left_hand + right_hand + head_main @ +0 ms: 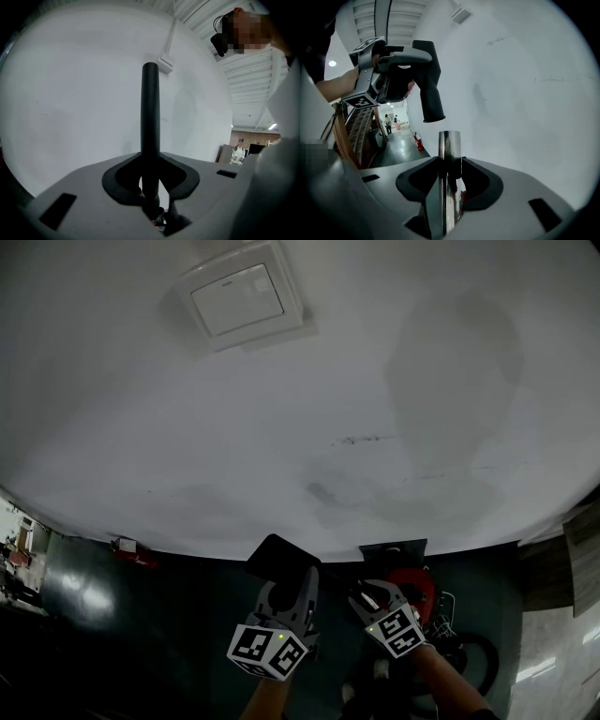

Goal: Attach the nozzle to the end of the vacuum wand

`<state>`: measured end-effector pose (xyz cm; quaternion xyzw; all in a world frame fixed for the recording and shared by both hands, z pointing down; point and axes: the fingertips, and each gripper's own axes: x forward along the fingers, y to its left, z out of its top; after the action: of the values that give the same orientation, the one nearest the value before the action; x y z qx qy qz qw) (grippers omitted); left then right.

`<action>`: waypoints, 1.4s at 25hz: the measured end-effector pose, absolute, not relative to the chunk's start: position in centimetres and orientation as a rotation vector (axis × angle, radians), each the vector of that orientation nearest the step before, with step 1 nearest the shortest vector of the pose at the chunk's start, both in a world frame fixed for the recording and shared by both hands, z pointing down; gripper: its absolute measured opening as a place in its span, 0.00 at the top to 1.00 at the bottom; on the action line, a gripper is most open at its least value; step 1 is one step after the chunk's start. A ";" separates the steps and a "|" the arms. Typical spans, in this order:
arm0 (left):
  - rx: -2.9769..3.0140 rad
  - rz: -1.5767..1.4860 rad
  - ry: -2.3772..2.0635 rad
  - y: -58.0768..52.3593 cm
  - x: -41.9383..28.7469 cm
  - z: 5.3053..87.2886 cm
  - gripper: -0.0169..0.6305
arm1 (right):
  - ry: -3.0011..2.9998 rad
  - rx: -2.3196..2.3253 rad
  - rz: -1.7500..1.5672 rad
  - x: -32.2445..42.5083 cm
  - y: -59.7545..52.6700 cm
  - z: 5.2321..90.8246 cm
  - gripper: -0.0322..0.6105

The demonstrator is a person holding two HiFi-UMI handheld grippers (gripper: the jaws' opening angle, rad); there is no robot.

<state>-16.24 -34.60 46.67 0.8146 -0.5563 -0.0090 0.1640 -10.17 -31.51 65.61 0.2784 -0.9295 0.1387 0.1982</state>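
White wall [281,427] behind, dark glossy floor [84,596] below; no counter in use.

- Left gripper [152,204]: jaws clamped on the black nozzle [150,117], held by its narrow shaft.
- Right gripper [450,187]: jaws spread wide around the chrome vacuum wand [450,150]. They seem not to press on it, though the wide-angle view is poor here.
- In the right gripper view the nozzle's round socket hangs just above the wand's open end, apart and not yet joined.
- Handling, as a judgement: the nozzle is stiff, light plastic, best gripped well back from the socket. The wand is rigid polished metal and likely slippery, so grip below the tip and leave the end free.
- Writing: none legible, only square markers on the gripper cubes. The wall plate [239,298] is blank.
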 end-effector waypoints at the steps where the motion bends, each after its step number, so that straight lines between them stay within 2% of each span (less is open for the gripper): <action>1: 2.324 -0.026 -1.581 -34.7 -16.1 46.7 0.84 | -2.601 0.785 0.384 -10.2 -31.6 65.7 0.70; 35: 2.435 0.104 -1.311 -35.5 -12.2 48.1 0.85 | -2.570 0.842 0.331 -9.9 -30.5 65.5 0.71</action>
<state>-12.25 -35.54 48.10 0.8646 -0.4654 0.0370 0.1858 -9.85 -30.52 65.53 0.3022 -0.9229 0.1187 0.2069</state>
